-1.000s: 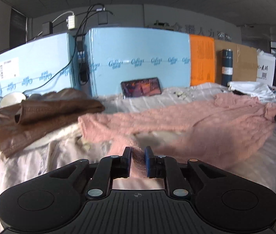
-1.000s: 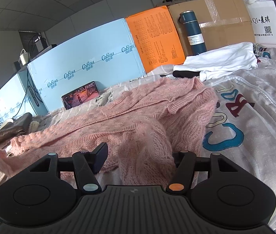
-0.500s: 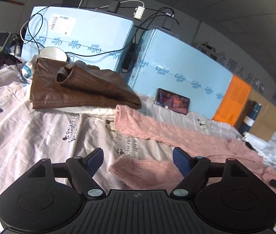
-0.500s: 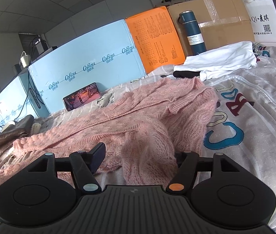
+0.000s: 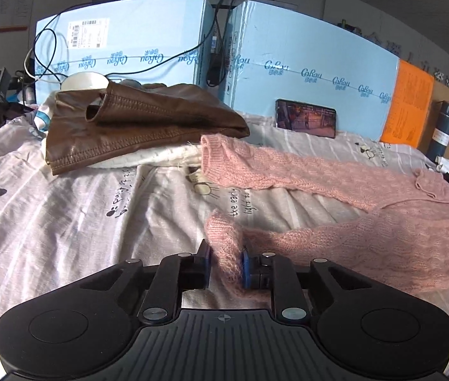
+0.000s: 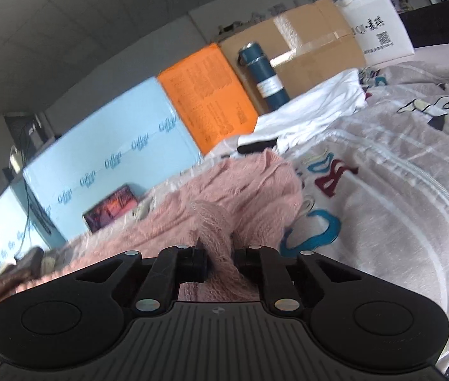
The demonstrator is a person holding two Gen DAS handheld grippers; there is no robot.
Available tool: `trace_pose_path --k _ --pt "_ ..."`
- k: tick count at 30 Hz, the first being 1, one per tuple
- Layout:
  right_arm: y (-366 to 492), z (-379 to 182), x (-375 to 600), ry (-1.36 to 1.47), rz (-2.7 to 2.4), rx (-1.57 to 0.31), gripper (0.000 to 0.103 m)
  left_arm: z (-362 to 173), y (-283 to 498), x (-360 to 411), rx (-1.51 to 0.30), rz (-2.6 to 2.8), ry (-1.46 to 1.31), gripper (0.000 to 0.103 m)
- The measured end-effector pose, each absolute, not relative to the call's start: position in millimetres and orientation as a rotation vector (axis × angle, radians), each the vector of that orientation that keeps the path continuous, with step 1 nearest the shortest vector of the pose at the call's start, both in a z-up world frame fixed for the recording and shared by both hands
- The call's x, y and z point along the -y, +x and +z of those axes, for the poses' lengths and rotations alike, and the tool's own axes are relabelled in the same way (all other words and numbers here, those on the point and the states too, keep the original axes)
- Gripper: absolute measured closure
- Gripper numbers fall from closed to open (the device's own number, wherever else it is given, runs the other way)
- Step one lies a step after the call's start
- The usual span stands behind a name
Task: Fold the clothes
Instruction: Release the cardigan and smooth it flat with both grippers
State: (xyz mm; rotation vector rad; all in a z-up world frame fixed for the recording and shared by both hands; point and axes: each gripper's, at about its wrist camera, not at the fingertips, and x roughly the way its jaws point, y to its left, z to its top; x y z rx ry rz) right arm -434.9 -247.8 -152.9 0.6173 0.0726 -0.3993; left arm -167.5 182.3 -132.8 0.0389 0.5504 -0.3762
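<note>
Here both the left gripper and right gripper clamp their fingers on the pink sweater.

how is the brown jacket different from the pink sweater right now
The jacket is smooth brown leather; the sweater is fuzzy pink knit. The jacket lies folded in a compact pile, untouched; the sweater is spread out with sleeves stretched across the bed. The left gripper and right gripper are each shut on the sweater. Both garments rest on the bed.
</note>
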Motion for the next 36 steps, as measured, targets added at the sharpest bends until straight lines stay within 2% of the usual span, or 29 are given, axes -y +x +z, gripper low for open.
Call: trace_pose_path --k 5,7,8,9,10,13,15,16,19,25,27,32,36 --pt "-477 -140 262 0.659 -0.414 0.103 0.091 -111 -163 -174 -0.431 -0.289 0.087 0.044" --pt "-493 -136 258 0.622 -0.403 0.136 0.087 -101 -158 -165 -0.393 -0.319 0.083 0.038" --pt "-501 -135 255 0.604 -0.397 0.143 0.082 -96 -155 -160 -0.376 -0.337 0.081 0.037" --pt "-510 -134 251 0.59 -0.393 0.146 0.069 -92 -152 -153 -0.364 -0.365 0.08 0.037" --pt "-520 -134 247 0.579 -0.392 0.144 0.065 -89 -148 -145 -0.358 -0.4 0.079 0.037" --pt "-544 -133 234 0.546 -0.39 0.137 0.063 -82 -138 -116 -0.348 -0.503 0.082 0.036" --pt "-554 -130 228 0.53 -0.418 0.141 0.052 -81 -131 -94 -0.351 -0.569 0.091 0.035" --pt "-557 -128 226 0.52 -0.445 0.138 0.049 -80 -128 -83 -0.354 -0.602 0.095 0.033" --pt "-553 -124 228 0.519 -0.525 0.093 0.045 -88 -115 -46 -0.393 -0.702 0.163 0.021" --pt "-485 -114 250 0.516 -0.602 -0.111 0.034 -134 -80 3 -0.605 -0.823 0.433 0.013" --pt "-458 -107 254 0.492 -0.58 -0.154 0.031 -141 -71 0 -0.627 -0.845 0.411 0.005" --pt "-373 -88 248 0.423 -0.427 -0.241 0.025 -144 -59 -18 -0.637 -0.864 0.261 0.005" --pt "-298 -85 241 0.398 -0.322 -0.31 0.025 -139 -53 -31 -0.626 -0.857 0.163 0.005"
